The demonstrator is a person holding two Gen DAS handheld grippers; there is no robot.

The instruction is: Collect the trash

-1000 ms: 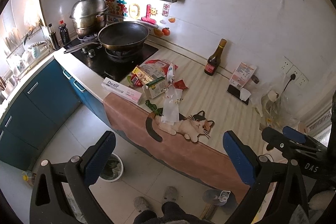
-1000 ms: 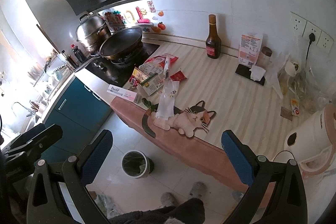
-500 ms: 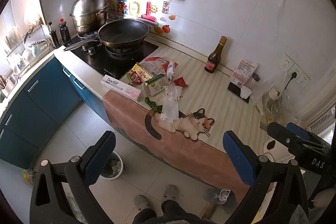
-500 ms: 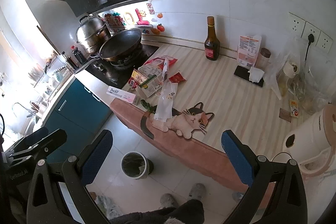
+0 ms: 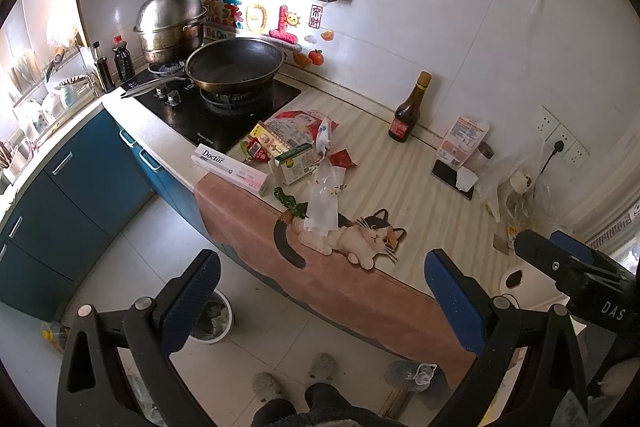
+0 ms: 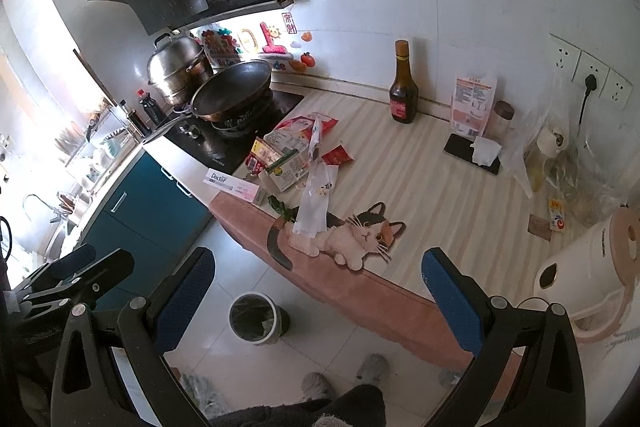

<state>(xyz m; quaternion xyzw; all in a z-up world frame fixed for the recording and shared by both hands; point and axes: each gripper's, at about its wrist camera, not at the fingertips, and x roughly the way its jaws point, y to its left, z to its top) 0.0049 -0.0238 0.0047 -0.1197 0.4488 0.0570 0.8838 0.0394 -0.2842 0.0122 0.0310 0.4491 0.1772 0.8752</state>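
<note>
Blue-padded fingers of the left gripper [image 5: 320, 301] and right gripper [image 6: 318, 301] stand wide apart, holding nothing. Wrappers and cartons [image 5: 298, 155] lie heaped on the striped worktop [image 5: 420, 195] right of the stove [image 5: 216, 111]. Near, on the floor, stands the bin [image 6: 254, 319].

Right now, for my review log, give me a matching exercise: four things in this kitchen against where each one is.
Things:
1. wok
2. dark bottle
3. trash bin
4. Doctor box

Places:
A. on the floor below the counter
B. at the counter's front edge, beside the stove
C. on the stove burner
D. upright near the back wall

Pairs: 1-C, 2-D, 3-A, 4-B
</note>
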